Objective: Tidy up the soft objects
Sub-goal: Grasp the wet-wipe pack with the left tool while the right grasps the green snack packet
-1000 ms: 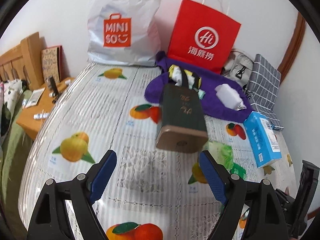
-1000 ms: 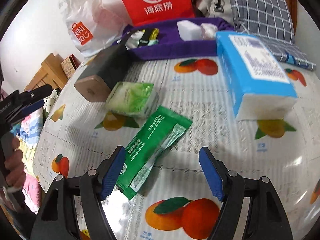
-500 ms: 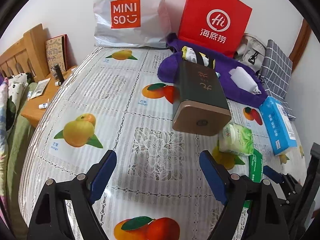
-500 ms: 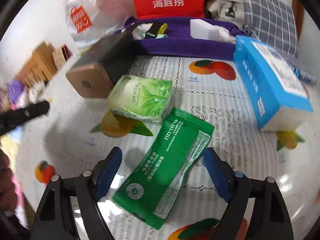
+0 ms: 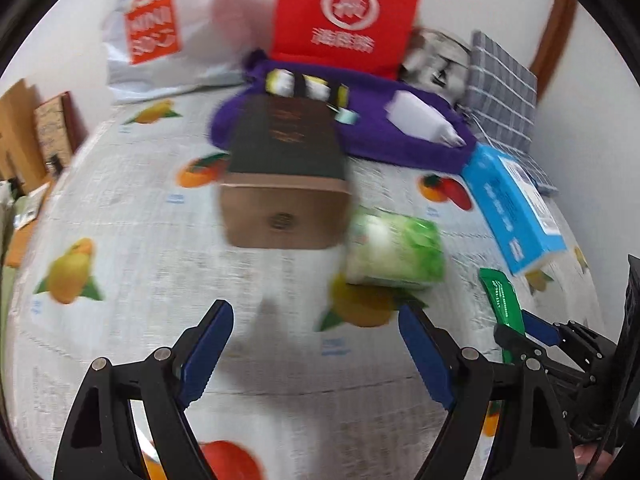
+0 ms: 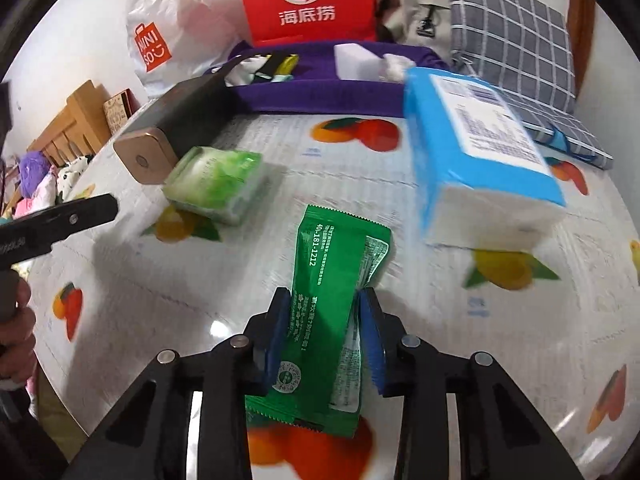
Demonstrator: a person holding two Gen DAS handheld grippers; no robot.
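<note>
My right gripper (image 6: 324, 312) is shut on a flat green wipes packet (image 6: 336, 280) on the fruit-print tablecloth; the packet also shows in the left wrist view (image 5: 502, 304). A light green tissue pack (image 6: 216, 184) lies left of it, against a dark box with a tan end (image 6: 176, 128). A blue tissue pack (image 6: 480, 148) lies to the right. My left gripper (image 5: 316, 344) is open and empty, short of the dark box (image 5: 284, 168) and the light green pack (image 5: 396, 252).
A purple cloth tray (image 5: 404, 140) holding small packs sits at the back. Behind it stand a red paper bag (image 5: 344, 16) and a white Miniso bag (image 5: 156, 32). A grey checked cloth (image 6: 512, 28) lies back right. A wooden nightstand (image 6: 76, 120) is at the left.
My right gripper has moved onto the green packet and closed on it. The left gripper has swung right and closer to the box, staying open.
</note>
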